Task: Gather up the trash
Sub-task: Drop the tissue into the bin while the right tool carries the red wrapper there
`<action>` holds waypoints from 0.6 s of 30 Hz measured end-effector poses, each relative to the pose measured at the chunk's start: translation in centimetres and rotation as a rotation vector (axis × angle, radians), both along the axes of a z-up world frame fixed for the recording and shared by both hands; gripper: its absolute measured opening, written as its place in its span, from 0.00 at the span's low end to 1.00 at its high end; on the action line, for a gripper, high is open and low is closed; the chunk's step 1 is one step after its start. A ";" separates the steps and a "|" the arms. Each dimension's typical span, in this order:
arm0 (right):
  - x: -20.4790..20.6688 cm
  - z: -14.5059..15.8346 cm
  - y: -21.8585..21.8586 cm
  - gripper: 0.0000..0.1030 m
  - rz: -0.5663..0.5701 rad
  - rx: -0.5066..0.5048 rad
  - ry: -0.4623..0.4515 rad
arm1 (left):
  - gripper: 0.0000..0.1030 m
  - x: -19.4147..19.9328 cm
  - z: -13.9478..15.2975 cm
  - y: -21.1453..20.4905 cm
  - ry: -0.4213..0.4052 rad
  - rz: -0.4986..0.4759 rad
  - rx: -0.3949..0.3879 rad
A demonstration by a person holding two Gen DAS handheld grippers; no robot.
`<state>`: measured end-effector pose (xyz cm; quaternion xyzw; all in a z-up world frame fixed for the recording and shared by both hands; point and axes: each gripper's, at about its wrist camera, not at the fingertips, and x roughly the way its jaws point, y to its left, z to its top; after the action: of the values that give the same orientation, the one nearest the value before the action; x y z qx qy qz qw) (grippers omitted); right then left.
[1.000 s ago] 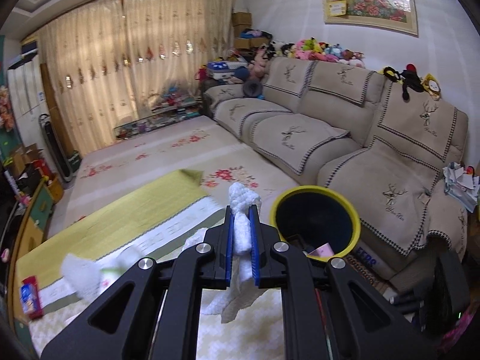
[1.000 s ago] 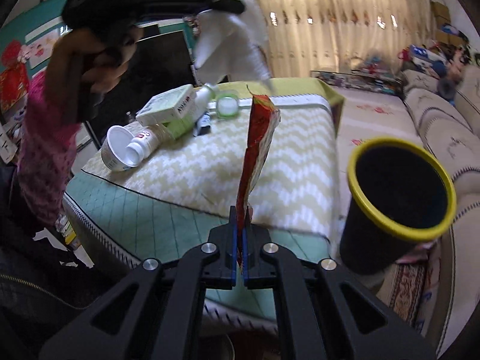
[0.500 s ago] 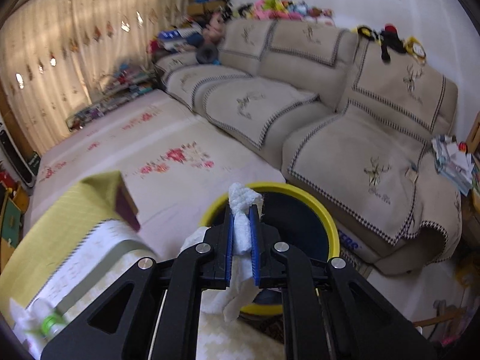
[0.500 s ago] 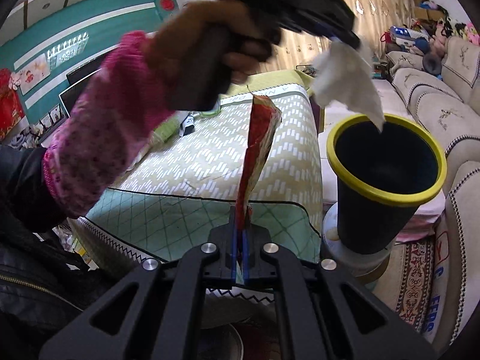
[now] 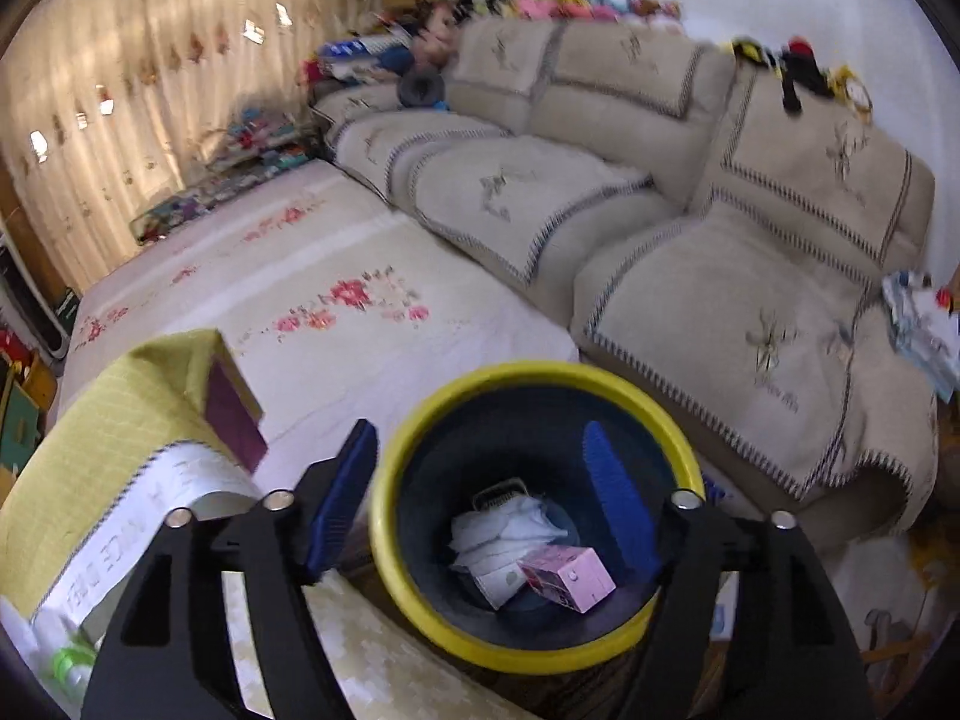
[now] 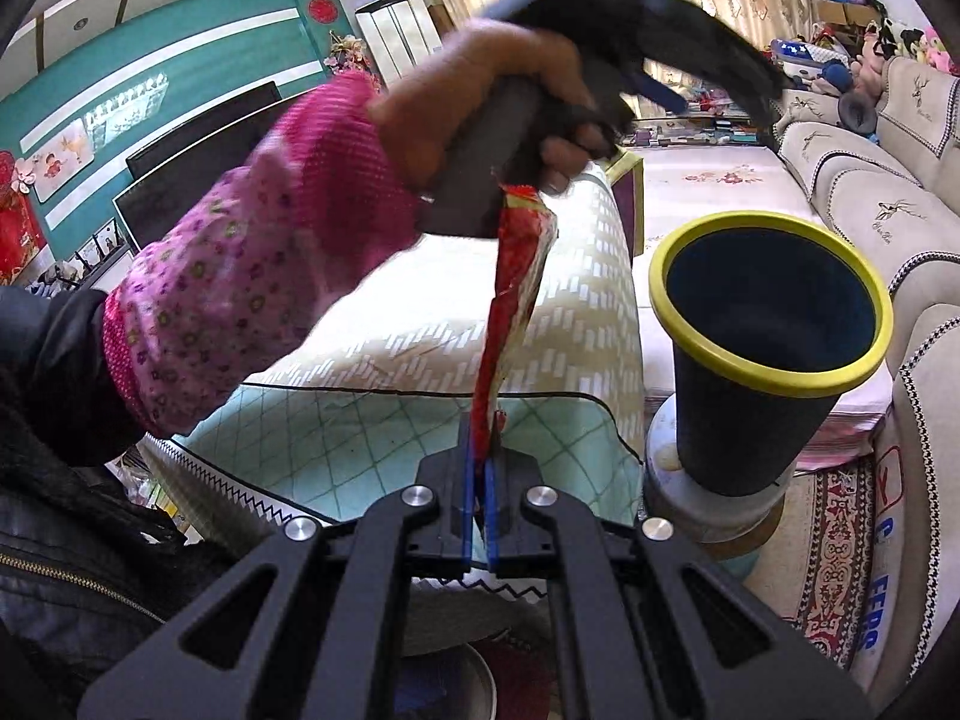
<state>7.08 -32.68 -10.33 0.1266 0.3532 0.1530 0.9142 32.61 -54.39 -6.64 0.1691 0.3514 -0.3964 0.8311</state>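
A dark trash bin with a yellow rim (image 5: 384,516) stands beside the table; it also shows in the right wrist view (image 6: 774,372). My left gripper (image 5: 480,480) is open and empty above the bin's mouth. A white tissue (image 5: 510,531) lies inside the bin next to a pink box (image 5: 567,576). My right gripper (image 6: 478,480) is shut on a red snack wrapper (image 6: 513,294), held upright left of the bin. The left gripper (image 6: 714,69) shows from the side there, above the table.
A table with a patterned yellow-white cloth (image 6: 420,324) is left of the bin. A beige sofa (image 5: 720,252) is behind it. A green-capped bottle (image 5: 72,660) lies on the table. A patterned rug (image 6: 840,552) covers the floor by the bin.
My left gripper has opened over the bin and the white tissue has dropped into it. My right gripper still holds the red wrapper.
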 end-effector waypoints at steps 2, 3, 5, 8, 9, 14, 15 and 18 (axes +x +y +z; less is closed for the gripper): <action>0.1 0.0 0.3 0.03 0.007 0.003 -0.001 | 0.83 -0.6 1.5 2.2 -0.024 0.031 -0.042; 0.2 -0.1 0.5 0.03 0.009 0.003 -0.001 | 0.85 -1.0 2.4 3.6 -0.038 0.056 -0.065; 0.3 -0.2 0.7 0.03 0.013 0.006 -0.003 | 0.86 -2.2 4.5 7.0 -0.060 0.110 -0.116; 0.5 -0.4 0.9 0.03 0.013 0.009 -0.004 | 0.93 -4.7 7.1 12.3 -0.110 0.172 -0.184; 0.6 -0.4 0.9 0.03 0.011 0.012 -0.003 | 0.94 -5.3 7.7 14.0 -0.124 0.188 -0.196; 1.3 -0.6 0.7 0.03 -0.013 0.029 -0.002 | 0.95 -9.4 9.6 23.3 -0.174 0.275 -0.246; 1.4 -0.5 0.7 0.03 -0.022 0.026 -0.001 | 0.95 -10.1 9.7 25.0 -0.183 0.299 -0.241; 1.7 -0.2 0.3 0.03 -0.042 0.021 -0.008 | 0.95 -12.2 9.4 29.8 -0.192 0.371 -0.236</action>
<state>8.81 -32.39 -10.52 0.1427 0.3453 0.1381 0.9172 20.37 -24.63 2.72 0.0404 0.2469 -0.2573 0.9334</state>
